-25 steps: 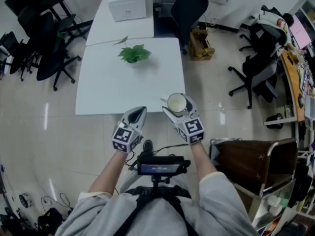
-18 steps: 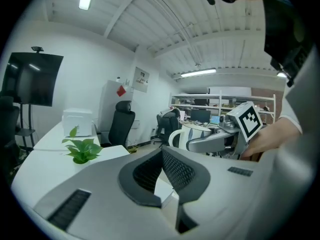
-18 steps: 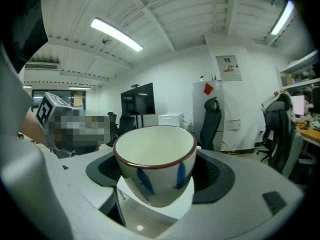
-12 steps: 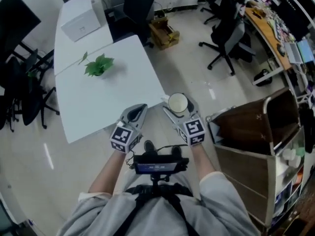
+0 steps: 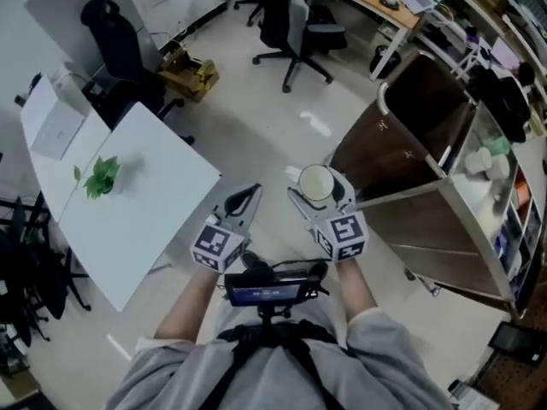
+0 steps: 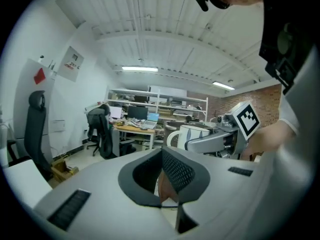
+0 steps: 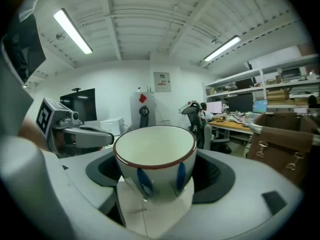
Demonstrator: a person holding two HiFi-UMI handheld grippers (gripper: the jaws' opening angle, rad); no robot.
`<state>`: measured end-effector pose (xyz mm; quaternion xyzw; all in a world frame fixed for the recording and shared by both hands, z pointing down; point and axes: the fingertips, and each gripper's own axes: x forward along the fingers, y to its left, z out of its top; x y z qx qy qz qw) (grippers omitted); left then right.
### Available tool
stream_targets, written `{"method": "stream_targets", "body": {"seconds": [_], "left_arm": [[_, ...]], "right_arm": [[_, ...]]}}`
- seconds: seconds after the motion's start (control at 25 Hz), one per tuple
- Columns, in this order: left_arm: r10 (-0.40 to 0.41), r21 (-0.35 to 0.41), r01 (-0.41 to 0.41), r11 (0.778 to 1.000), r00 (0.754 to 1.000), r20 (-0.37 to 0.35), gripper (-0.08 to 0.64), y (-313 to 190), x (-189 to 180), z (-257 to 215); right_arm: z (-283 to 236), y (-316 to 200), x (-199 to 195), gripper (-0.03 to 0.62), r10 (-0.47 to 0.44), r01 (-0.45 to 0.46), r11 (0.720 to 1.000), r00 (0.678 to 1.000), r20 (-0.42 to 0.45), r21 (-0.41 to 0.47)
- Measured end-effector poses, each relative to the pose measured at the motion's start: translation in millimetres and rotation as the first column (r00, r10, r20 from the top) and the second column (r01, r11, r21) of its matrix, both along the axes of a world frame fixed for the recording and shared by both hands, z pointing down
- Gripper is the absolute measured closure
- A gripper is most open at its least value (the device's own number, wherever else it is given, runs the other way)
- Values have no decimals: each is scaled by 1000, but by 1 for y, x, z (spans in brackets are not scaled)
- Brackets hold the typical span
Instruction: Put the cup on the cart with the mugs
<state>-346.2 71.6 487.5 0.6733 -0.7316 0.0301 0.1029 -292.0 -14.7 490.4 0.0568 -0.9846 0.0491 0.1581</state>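
Carry step. My right gripper (image 5: 318, 195) is clamped on the cup (image 5: 314, 180), held in the air just short of the cart (image 5: 402, 196). Left gripper (image 5: 245, 202) is closed and empty. Next I reach right to the shelf with what look like mugs (image 5: 479, 161), lower the cup upright, then release.

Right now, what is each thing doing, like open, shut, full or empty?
Cup: upright, empty, held in the air.
Right gripper: fingers shut on the cup.
Left gripper: fingers shut, holding nothing.
Cart: standing nearby; cup not on it yet.
Plant: upright on the white table.
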Motion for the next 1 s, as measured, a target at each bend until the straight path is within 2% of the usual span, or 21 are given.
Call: {"method": "stream_targets", "body": {"seconds": [0.2,0.4,0.68,1.0], "left_arm": [[115,9,-115,993,993,-7,558,-60,71,-10],[237,19,-237,971,972,-9,558,-124,165,-21],[377,74,-376,924,926,-1,558,-209,272,-53],[498,108,-497,861,867,20,558,-278,352,-90]], "right_arm": [[-10,-51,81,181,104,-104,995,995,8,-1],[-20,-98,178,181,191,-191,981,982,2,-25],[-52,-166,285,181,308,-308,951,951,35,4],[-89,-225,363,181,420,-422,907,905,60,12]]}}
